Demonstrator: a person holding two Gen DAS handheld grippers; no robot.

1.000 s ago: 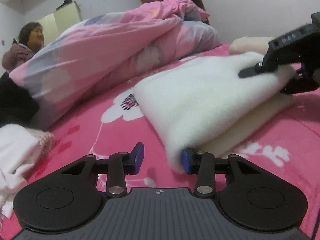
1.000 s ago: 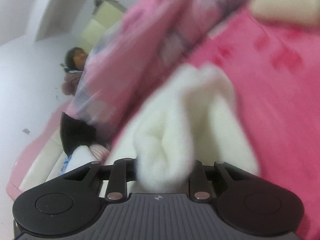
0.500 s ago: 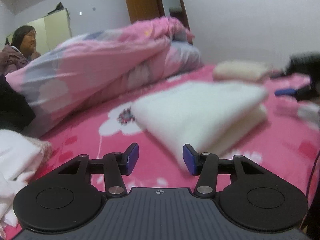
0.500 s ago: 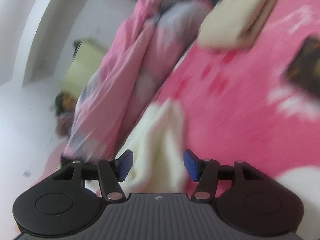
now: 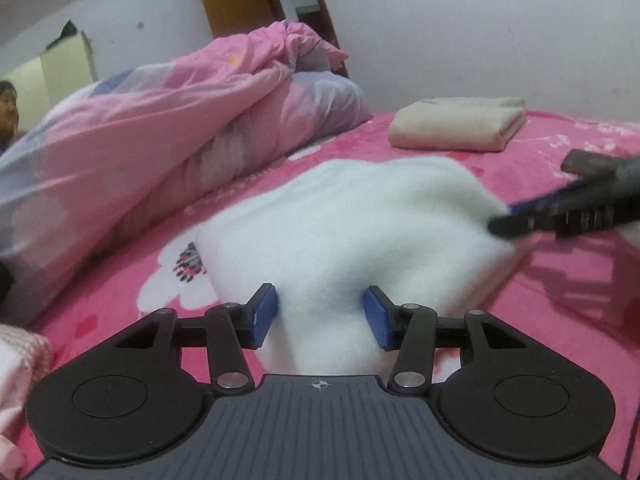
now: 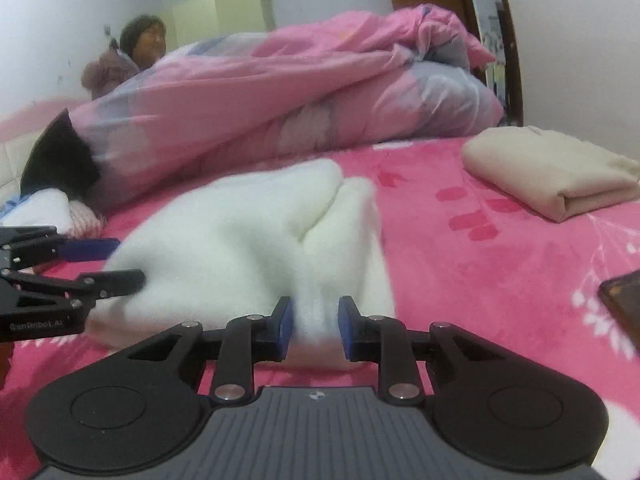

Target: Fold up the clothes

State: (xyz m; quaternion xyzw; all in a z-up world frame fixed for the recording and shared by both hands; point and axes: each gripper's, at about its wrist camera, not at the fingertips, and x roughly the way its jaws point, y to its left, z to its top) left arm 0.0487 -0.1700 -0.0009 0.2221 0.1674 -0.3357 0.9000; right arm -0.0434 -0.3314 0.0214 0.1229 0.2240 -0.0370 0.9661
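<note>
White fleece garment (image 5: 352, 224) fills the frame centre on the bed (image 5: 560, 320), both grippers pinching its near edge, right gripper (image 6: 314, 326) jaws closing, left gripper (image 5: 320, 316) wider.

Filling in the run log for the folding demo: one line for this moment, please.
step: folding white fleece | left gripper: fleece between fingers | right gripper: closing on fleece | folded beige cloth: aside
</note>
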